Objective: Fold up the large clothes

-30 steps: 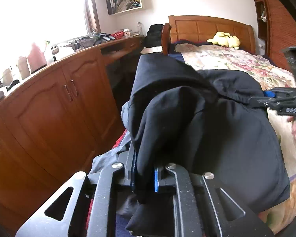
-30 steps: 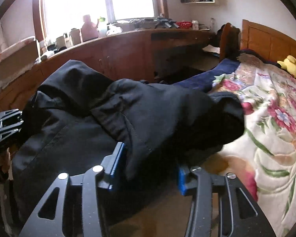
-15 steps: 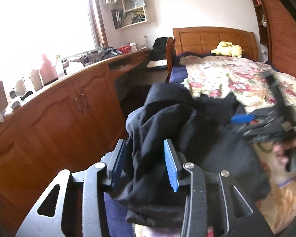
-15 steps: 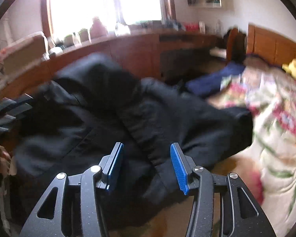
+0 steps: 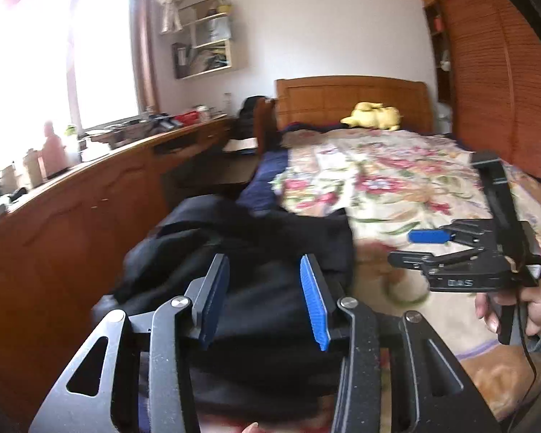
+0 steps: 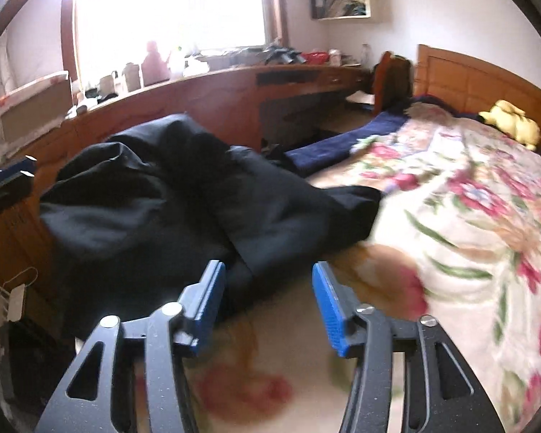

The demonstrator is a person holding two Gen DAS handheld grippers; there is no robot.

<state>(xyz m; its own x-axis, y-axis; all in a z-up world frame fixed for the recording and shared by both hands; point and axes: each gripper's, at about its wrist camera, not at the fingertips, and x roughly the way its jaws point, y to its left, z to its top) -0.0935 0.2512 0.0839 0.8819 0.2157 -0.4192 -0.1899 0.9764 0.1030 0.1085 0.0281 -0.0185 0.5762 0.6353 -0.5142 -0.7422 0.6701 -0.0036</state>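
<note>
We have let go: the left gripper (image 5: 265,297) and right gripper (image 6: 268,305) have both just opened, nothing between them. The black garment (image 6: 169,195) lies bunched on the bed's (image 6: 469,223) near corner, folding unfinished.

A bed (image 6: 487,216) covered by a cream floral quilt (image 5: 396,180) fills the right side of the room. A crumpled black garment (image 6: 169,202) lies on its near left edge at nine o'clock. A yellow plush toy (image 5: 373,115) rests by the wooden headboard (image 5: 350,99) at twelve o'clock.
</note>
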